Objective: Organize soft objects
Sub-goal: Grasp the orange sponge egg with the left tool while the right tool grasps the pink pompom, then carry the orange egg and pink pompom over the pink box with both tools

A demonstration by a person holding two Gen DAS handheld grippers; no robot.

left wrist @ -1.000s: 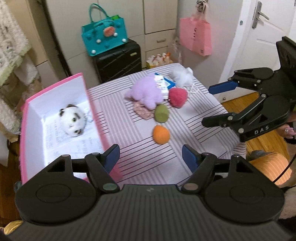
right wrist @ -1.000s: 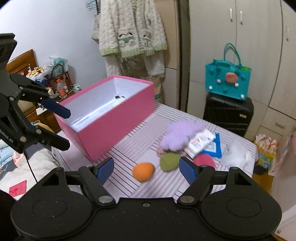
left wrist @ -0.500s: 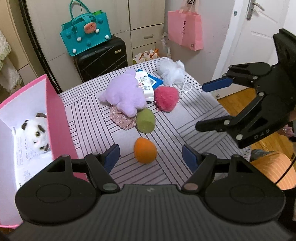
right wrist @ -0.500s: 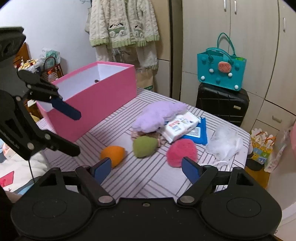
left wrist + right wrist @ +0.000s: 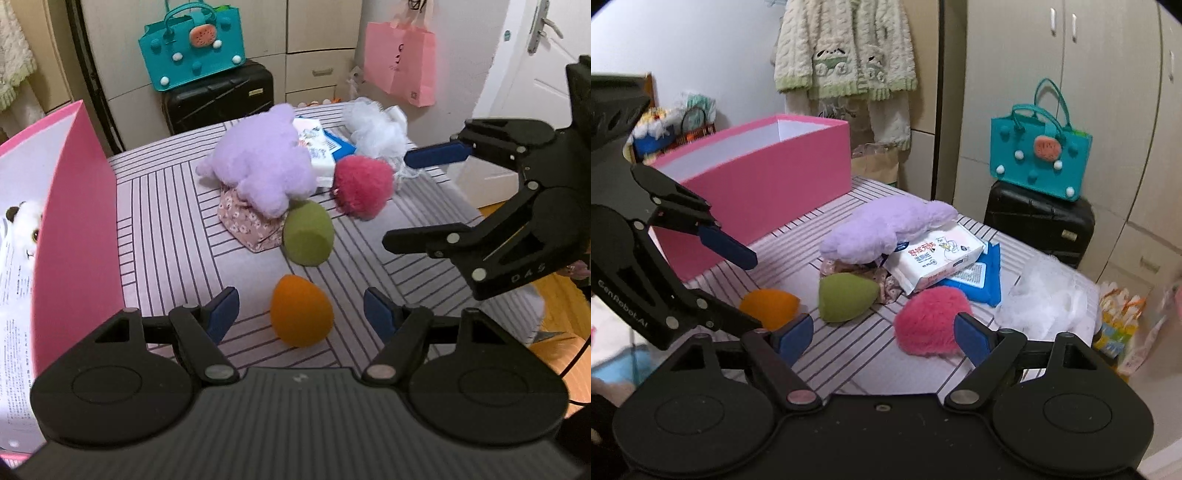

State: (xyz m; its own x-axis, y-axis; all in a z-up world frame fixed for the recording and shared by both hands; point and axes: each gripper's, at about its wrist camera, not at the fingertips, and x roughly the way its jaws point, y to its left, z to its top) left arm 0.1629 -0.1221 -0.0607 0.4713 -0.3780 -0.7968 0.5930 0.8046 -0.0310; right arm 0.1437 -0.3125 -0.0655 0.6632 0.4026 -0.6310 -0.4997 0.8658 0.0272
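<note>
Two open grippers above soft toys on a striped worktop (image 5: 166,206)

The orange sponge (image 5: 301,310), egg-shaped and matte, lies low centre in the left wrist view, narrow end pointing to the frame's upper left, between the spread, empty fingers of the left gripper (image 5: 301,314). The green sponge (image 5: 308,233) sits just above it, its flat cut face toward the camera. The right gripper (image 5: 882,332) is also wide apart and empty, near the fluffy pink ball (image 5: 931,321). The pink box (image 5: 757,177) stands upper left.

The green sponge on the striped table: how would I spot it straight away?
Find the pink box, then the purple plush toy on the striped table. The green sponge lies against its near side: egg-shaped and smooth, unlike the fluffy pink pompom; the similar orange sponge lies apart.
</note>
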